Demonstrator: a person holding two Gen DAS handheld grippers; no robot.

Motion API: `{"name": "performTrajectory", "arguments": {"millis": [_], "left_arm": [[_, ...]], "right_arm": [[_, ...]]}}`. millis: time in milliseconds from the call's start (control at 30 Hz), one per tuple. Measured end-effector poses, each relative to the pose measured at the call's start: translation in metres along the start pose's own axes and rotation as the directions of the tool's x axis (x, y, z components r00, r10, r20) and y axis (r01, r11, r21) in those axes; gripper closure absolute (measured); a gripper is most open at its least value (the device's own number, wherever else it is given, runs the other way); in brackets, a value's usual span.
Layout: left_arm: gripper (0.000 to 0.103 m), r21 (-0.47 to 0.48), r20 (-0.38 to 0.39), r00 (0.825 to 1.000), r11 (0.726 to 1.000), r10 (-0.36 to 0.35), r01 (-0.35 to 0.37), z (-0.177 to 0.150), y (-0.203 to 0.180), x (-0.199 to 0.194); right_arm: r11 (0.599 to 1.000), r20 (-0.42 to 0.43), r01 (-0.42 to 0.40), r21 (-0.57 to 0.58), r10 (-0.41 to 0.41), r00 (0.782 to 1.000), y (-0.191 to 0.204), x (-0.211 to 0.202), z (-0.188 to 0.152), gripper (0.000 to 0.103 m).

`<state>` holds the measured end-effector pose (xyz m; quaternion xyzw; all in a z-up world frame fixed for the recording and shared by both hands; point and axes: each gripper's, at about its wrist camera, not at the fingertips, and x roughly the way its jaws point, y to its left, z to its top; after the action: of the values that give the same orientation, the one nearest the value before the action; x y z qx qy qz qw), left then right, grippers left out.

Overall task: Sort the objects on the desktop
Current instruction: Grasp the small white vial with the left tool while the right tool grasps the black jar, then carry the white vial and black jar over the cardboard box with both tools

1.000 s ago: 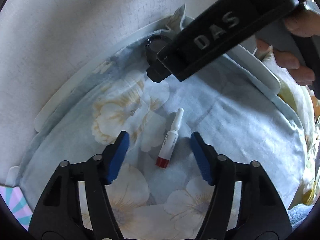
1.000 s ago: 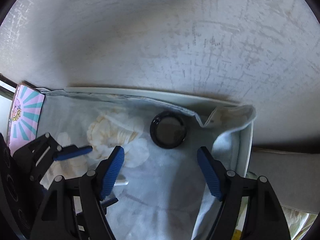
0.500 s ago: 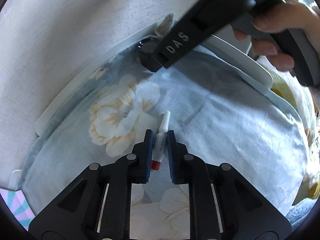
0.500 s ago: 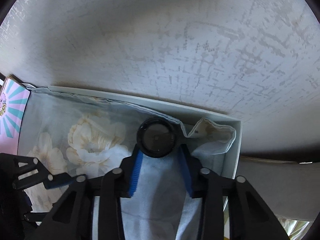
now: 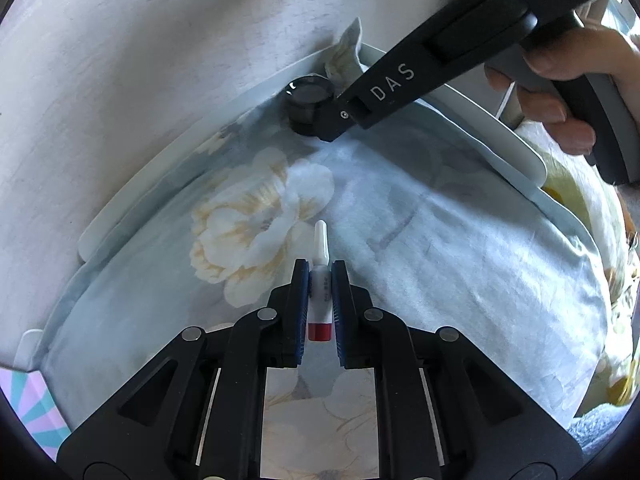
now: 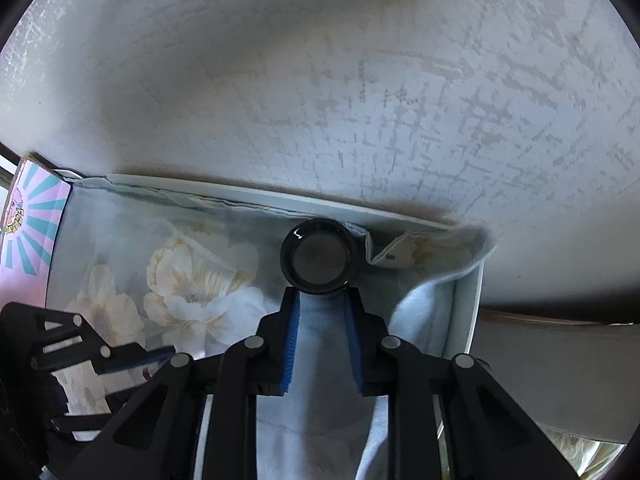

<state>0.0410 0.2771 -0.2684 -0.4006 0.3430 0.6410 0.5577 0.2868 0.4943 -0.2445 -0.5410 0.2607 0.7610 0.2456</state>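
Left wrist view shows my left claw (image 5: 320,280) clamped on the small white tube (image 5: 320,296) with the red cap. Its long axis runs straight along my fingers: the white nozzle pokes out past the tips toward the far side and the red cap sits back between the pads. It lies on the floral cloth (image 5: 440,248) that lines the white tray (image 5: 132,200). Farther off, up and a little left of that tube, the black round jar (image 6: 318,258) sits hard against the tray's far rim. My right claw (image 6: 320,292) pinches its near edge with just the fingertips, its jaws closing that last bit on the jar. Each hand sits on its own piece, so a straight lift suits both. I cannot tell whether the tube rests on the cloth or is already clear of it. The jar's lower body hides behind my right claw, and the fine print on the tube is too small to read.
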Motion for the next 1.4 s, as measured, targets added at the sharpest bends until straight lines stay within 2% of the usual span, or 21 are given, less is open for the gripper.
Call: {"name": "performTrajectory", "arguments": {"millis": [200, 367, 500, 533, 800, 900, 1100, 1200, 1233, 1300, 1400], "left_arm": [[0.093, -0.006, -0.007, 1.0, 1.0, -0.005, 0.004, -0.006, 0.003, 0.003], [0.093, -0.017, -0.006, 1.0, 1.0, -0.013, 0.013, -0.01, 0.007, 0.002], [0.093, -0.027, -0.006, 1.0, 0.999, -0.023, 0.023, -0.013, 0.011, 0.001], [0.093, -0.031, -0.007, 1.0, 0.999, -0.026, 0.026, -0.014, 0.012, 0.001], [0.093, -0.074, -0.004, 0.999, 0.996, -0.046, 0.046, -0.019, 0.025, -0.013], [0.093, -0.074, -0.004, 0.999, 0.996, -0.044, 0.044, -0.021, 0.028, -0.023], [0.093, -0.078, 0.002, 0.999, 0.996, -0.048, 0.048, -0.024, 0.034, -0.057], [0.093, -0.077, 0.015, 0.999, 0.996, -0.049, 0.05, -0.039, 0.048, -0.084], [0.093, -0.072, 0.02, 0.999, 0.996, -0.049, 0.05, -0.032, 0.061, -0.09], [0.093, -0.067, 0.017, 0.999, 0.997, -0.039, 0.04, -0.014, 0.049, -0.098], [0.093, -0.084, 0.005, 1.0, 0.996, -0.02, 0.02, -0.015, 0.052, -0.123]], "right_arm": [[0.999, 0.01, -0.022, 0.03, 0.022, 1.0, -0.005, -0.001, 0.003, 0.078], [1.0, 0.026, -0.006, 0.03, 0.005, 1.0, -0.004, -0.004, 0.012, 0.064], [1.0, 0.047, 0.007, 0.022, -0.008, 0.999, -0.003, -0.005, 0.016, 0.064], [1.0, 0.042, 0.017, 0.019, -0.018, 0.999, -0.003, -0.005, 0.016, 0.069], [0.999, 0.034, 0.047, -0.025, -0.046, 0.998, -0.003, -0.02, 0.011, 0.07], [0.999, 0.028, 0.035, -0.018, -0.034, 0.999, -0.004, -0.028, 0.008, 0.07], [1.0, 0.008, 0.006, 0.009, -0.006, 1.0, -0.008, -0.054, 0.0, 0.07], [1.0, -0.01, -0.008, 0.014, 0.008, 1.0, -0.005, -0.072, -0.004, 0.07], [1.0, -0.016, -0.016, 0.014, 0.016, 1.0, -0.003, -0.078, -0.005, 0.07], [1.0, -0.031, -0.03, 0.005, 0.03, 0.999, 0.005, -0.09, -0.007, 0.07], [0.999, -0.049, -0.025, -0.046, 0.023, 0.999, 0.03, -0.099, -0.002, 0.07]]}}
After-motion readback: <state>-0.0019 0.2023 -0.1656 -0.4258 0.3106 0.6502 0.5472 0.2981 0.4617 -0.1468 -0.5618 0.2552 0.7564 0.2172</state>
